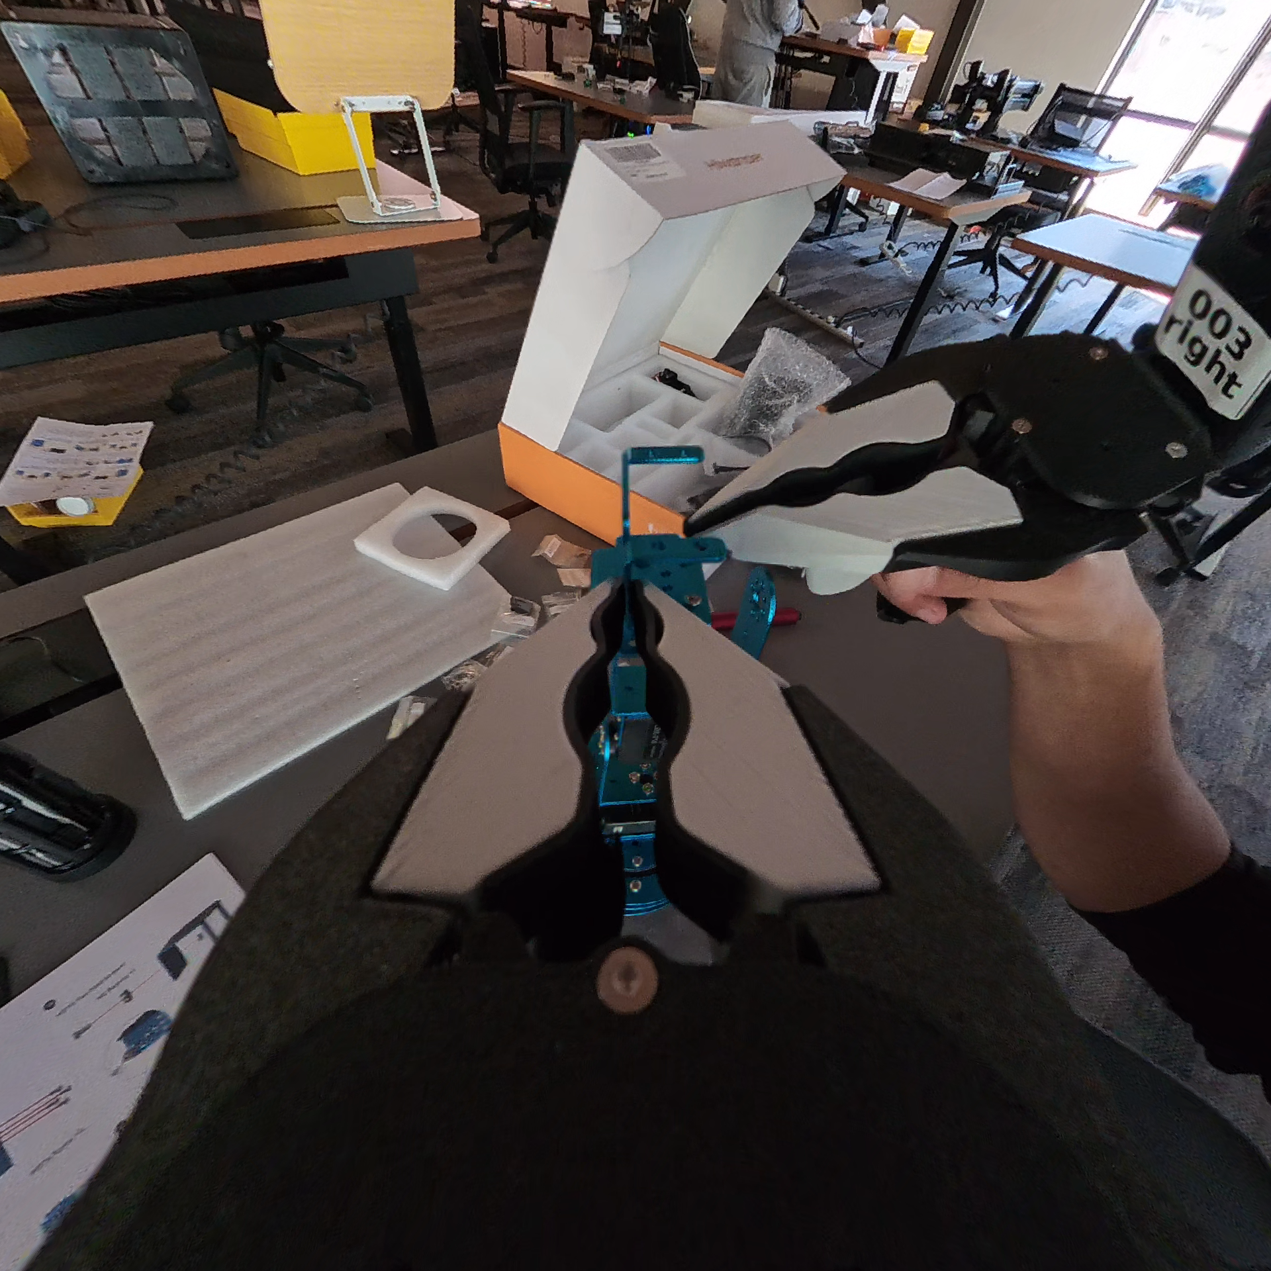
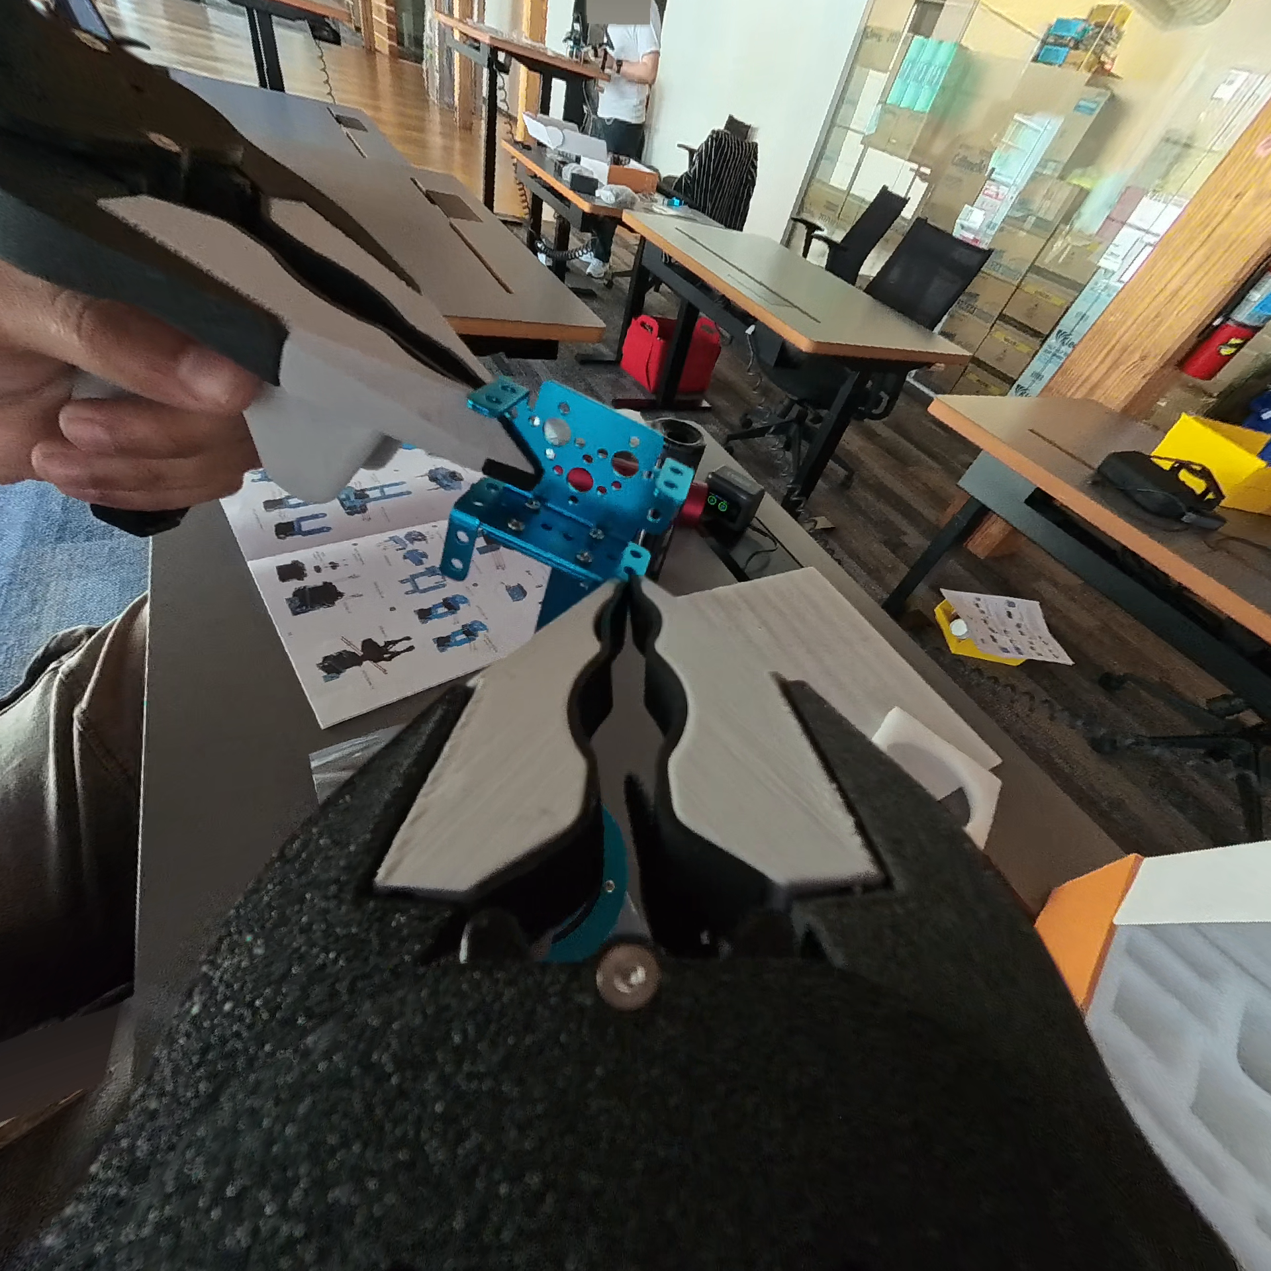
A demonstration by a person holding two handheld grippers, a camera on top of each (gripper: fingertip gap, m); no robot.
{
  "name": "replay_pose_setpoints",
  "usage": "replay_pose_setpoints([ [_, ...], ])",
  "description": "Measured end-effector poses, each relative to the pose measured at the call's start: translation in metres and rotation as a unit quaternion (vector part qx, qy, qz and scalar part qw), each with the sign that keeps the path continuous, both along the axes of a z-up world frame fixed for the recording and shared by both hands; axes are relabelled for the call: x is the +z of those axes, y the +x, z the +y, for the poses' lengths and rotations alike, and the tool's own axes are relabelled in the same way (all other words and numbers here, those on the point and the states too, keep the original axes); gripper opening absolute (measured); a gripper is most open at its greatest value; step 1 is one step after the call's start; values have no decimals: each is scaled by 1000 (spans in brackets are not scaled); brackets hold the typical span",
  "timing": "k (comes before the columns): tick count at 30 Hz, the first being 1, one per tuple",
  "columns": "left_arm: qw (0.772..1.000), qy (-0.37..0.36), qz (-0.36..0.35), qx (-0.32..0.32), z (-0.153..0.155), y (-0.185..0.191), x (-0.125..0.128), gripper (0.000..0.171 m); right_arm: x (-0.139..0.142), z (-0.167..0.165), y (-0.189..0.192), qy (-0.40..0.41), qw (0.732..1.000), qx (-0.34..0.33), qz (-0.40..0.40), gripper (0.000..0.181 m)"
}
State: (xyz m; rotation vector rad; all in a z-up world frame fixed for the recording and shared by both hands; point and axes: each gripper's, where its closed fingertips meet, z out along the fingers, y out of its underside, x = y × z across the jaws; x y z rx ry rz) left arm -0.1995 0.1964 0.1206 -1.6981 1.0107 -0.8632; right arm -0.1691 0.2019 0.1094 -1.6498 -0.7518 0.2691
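A blue metal bracket assembly (image 1: 660, 571) with many holes is held up above the dark table (image 1: 894, 688). My left gripper (image 1: 629, 584) is shut on a thin upright plate of it, and more of the blue assembly shows between my fingers lower down. In the right wrist view the left gripper (image 2: 490, 385) pinches the assembly's (image 2: 584, 468) upper left edge. My right gripper (image 2: 629, 584) is shut with its tips on a small corner tab (image 2: 634, 560) of the same assembly. In the left wrist view the right gripper (image 1: 690, 528) comes in from the right.
An open white and orange box (image 1: 619, 289) with foam compartments stands behind. A foam sheet (image 1: 296, 633) and a square foam ring (image 1: 433, 536) lie to the left. Small parts bags (image 1: 543, 605), a loose blue arm piece (image 1: 756, 612), a red tool (image 1: 784, 617) and an open booklet (image 2: 371, 591) lie on the table. One gripper's finger ends stand about 4 cm off the other's.
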Motion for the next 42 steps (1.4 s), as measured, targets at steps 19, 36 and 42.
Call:
replay_pose_setpoints([
  [19,1000,8,2,-10,-5,2,-5,0,-2,-8,0,-6,1000,6,-8,0],
  [36,999,36,-30,-5,-4,2,15,1,4,-1,1,7,1000,2,30,10],
  [42,997,75,-20,-8,-10,4,19,0,8,-5,3,16,999,9,41,8],
])
